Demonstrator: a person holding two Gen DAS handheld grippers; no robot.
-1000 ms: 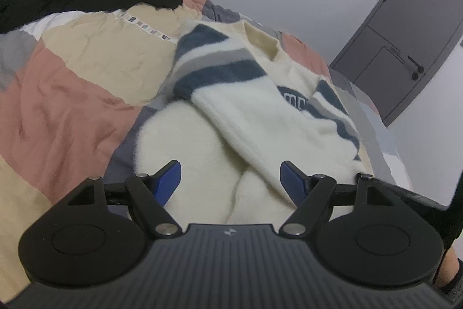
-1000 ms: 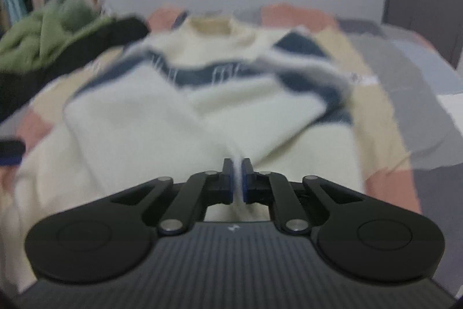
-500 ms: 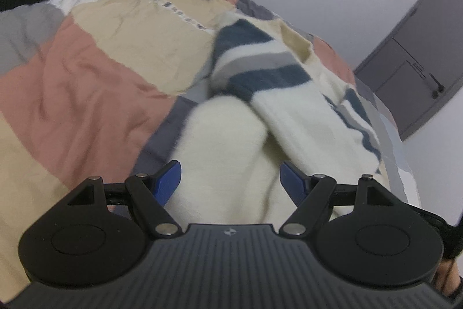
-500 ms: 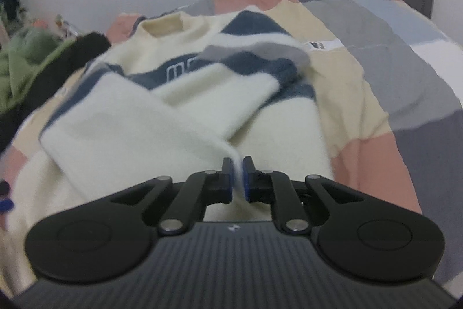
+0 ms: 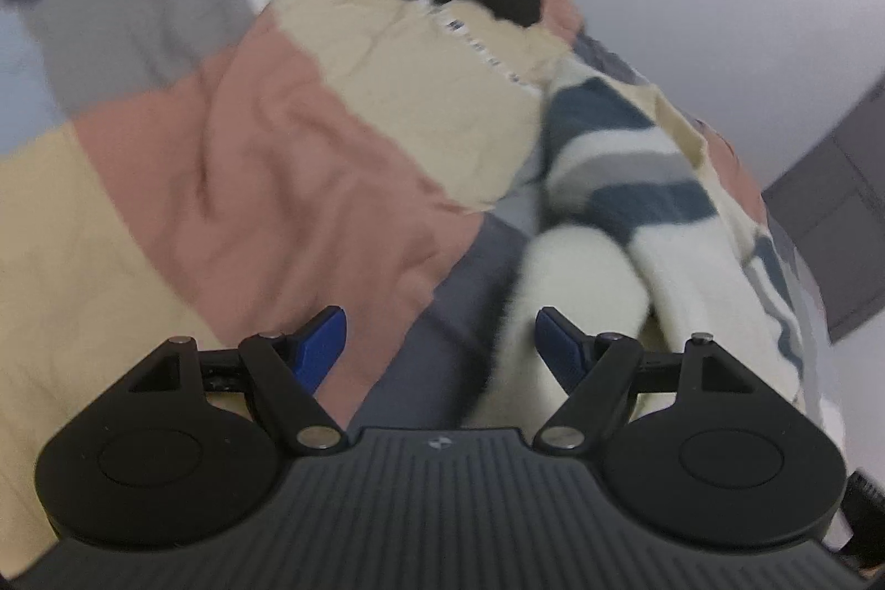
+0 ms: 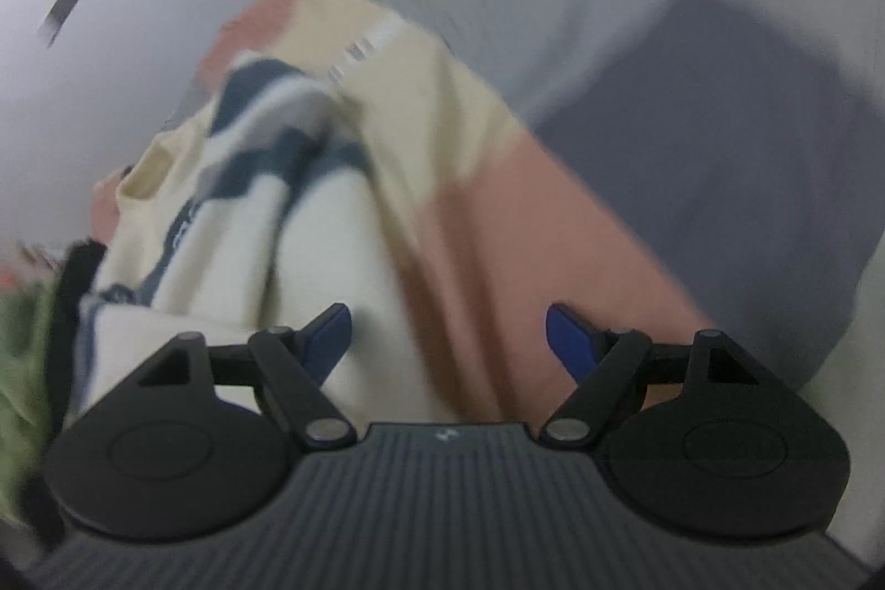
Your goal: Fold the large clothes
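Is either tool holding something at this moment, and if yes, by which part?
Nothing is held. The left tool is open, with nothing between its fingers. The right tool is opening, also empty. The striped sweater lies free on the quilt.

No legible text anywhere. Dark lettering across the chest of the cream striped sweater (image 6: 221, 225), too blurred to read. A row of small dark marks on a white strip sewn into the patchwork bedspread (image 5: 481, 48), likewise unreadable. A small pale emblem on each gripper body, no words.
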